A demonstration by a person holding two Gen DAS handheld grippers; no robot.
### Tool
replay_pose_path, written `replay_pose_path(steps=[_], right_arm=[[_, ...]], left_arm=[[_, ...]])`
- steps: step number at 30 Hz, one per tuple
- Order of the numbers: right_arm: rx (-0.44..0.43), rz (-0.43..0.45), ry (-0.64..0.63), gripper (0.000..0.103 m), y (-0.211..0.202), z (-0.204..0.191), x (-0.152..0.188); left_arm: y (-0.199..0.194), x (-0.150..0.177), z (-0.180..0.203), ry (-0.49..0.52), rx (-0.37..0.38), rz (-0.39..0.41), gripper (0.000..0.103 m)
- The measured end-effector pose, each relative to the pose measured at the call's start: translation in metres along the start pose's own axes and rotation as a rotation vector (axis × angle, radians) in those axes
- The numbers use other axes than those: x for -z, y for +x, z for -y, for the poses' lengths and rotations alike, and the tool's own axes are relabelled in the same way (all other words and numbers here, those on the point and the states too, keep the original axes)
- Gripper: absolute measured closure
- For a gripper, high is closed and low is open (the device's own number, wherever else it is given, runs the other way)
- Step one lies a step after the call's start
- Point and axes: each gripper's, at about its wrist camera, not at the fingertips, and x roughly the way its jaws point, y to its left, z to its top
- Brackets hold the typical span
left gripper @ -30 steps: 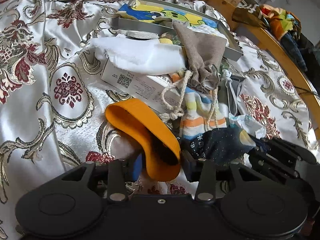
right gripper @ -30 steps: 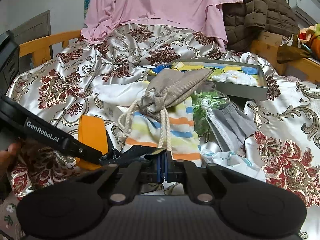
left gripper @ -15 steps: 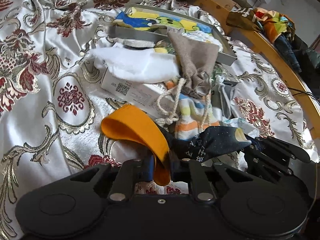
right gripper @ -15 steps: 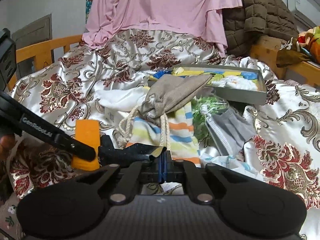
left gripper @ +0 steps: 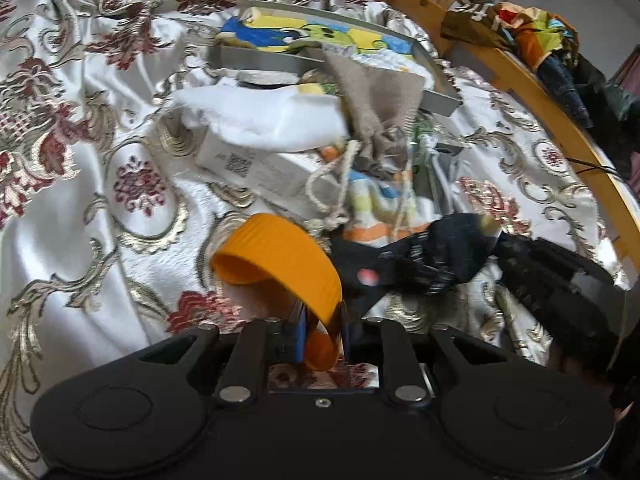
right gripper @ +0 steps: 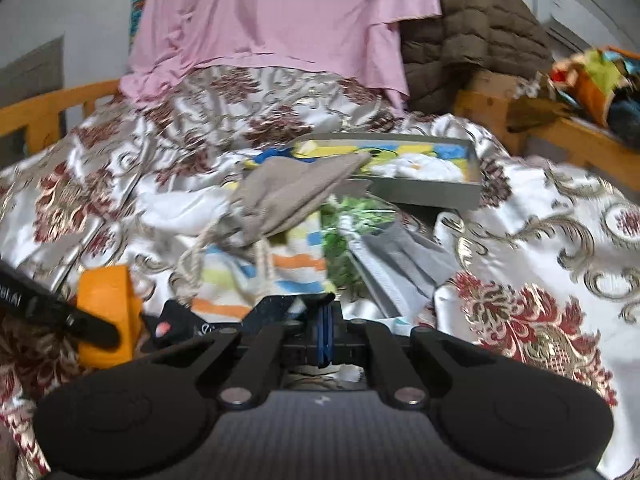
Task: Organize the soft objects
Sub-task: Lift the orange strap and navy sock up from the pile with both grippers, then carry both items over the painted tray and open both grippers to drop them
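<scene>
While the left gripper (left gripper: pixel 322 334) points down at the flowered bedspread (left gripper: pixel 80 208), its jaws stand only narrowly apart and pinch the near end of an orange band (left gripper: pixel 280 258), having closed in on it over the last moment; the band loops up and forward from the pads. Just right of the band a dark sock (left gripper: pixel 424 256) stretches across to the right gripper (left gripper: pixel 516 258), which holds its far end. Behind them lie a striped cloth (left gripper: pixel 376 212), a grey drawstring pouch (left gripper: pixel 384 112), a white cloth (left gripper: pixel 264 116) on a white box (left gripper: pixel 256 170), and a grey tray (left gripper: pixel 260 58) further back. In the right wrist view, the right gripper (right gripper: pixel 325 330) has its jaws fully together on an edge of the dark sock (right gripper: pixel 276 310), which runs left toward the orange band (right gripper: pixel 106 304) and the left gripper (right gripper: pixel 92 330) clamped on it. Beyond sit the striped cloth (right gripper: pixel 296 266), the pouch (right gripper: pixel 288 194), a grey face mask (right gripper: pixel 400 256) and the tray (right gripper: pixel 424 192), with a pink sheet (right gripper: pixel 280 12) hanging at the back.
</scene>
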Motion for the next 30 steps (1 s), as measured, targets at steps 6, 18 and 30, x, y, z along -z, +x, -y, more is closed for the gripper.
replay_pose_path(steps=[6, 18, 30], right_arm=[[-0.021, 0.022, 0.009, 0.101, -0.002, 0.003, -0.001], [-0.124, 0.157, 0.05, 0.101, -0.03, 0.006, -0.019], [-0.15, 0.288, 0.078, 0.101, -0.027, 0.05, -0.087]], left_arm=[[-0.003, -0.001, 0.008, 0.056, -0.029, 0.015, 0.087], [-0.028, -0.023, 0.035, 0.142, -0.066, 0.164, 0.087], [-0.026, -0.087, 0.062, 0.157, -0.032, 0.318, 0.088]])
